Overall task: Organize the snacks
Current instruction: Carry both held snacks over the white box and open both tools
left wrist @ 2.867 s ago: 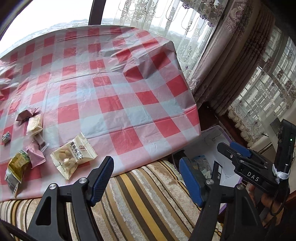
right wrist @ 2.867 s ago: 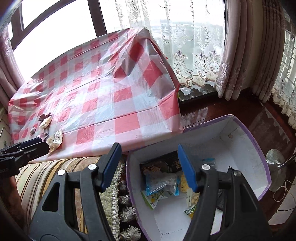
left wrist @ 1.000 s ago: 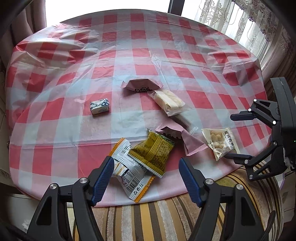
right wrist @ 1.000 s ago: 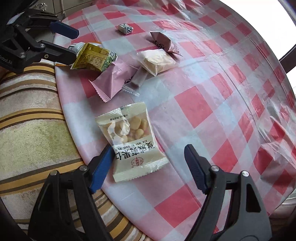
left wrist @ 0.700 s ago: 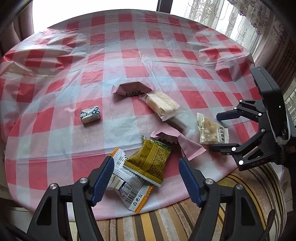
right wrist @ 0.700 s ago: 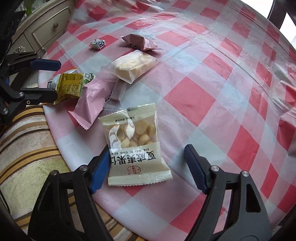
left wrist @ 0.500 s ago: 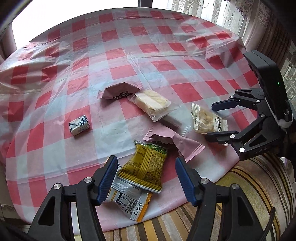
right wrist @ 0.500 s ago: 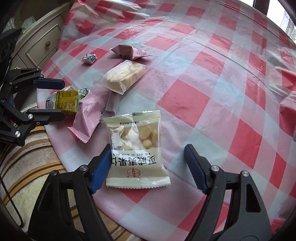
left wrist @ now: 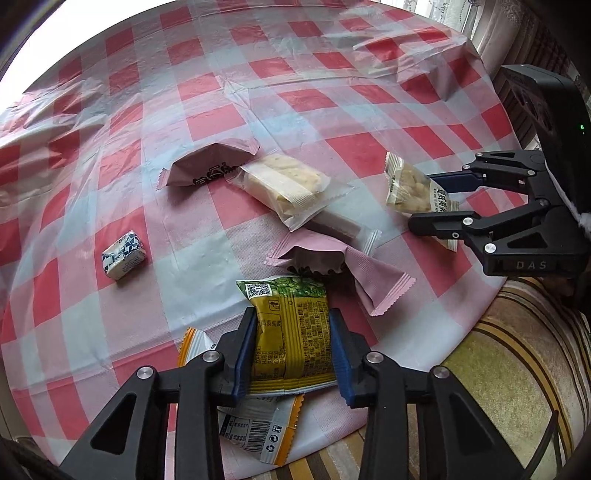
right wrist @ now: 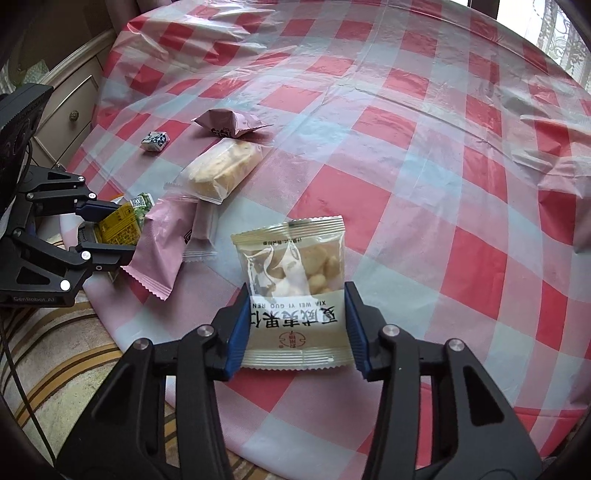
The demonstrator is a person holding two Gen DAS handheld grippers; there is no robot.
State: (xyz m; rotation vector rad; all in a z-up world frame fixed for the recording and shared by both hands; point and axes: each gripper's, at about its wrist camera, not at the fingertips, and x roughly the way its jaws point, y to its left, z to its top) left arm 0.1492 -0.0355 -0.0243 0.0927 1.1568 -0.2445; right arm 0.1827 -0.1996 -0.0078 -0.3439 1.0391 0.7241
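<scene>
Snacks, checked tablecloth, striped cushion

On the table I see the nut bag at the near edge, right of the wrapper. The cracker pack lies behind both, the candy farther back-left, another packet beside it.

A big cloth with red and white squares covers the round table, and it has wrinkles near the far edge. Under the near edge sits a soft cushion with brown and gold stripes. A pale cabinet with a small round knob stands past the table. Lacy curtains hang at the bright window.
</scene>
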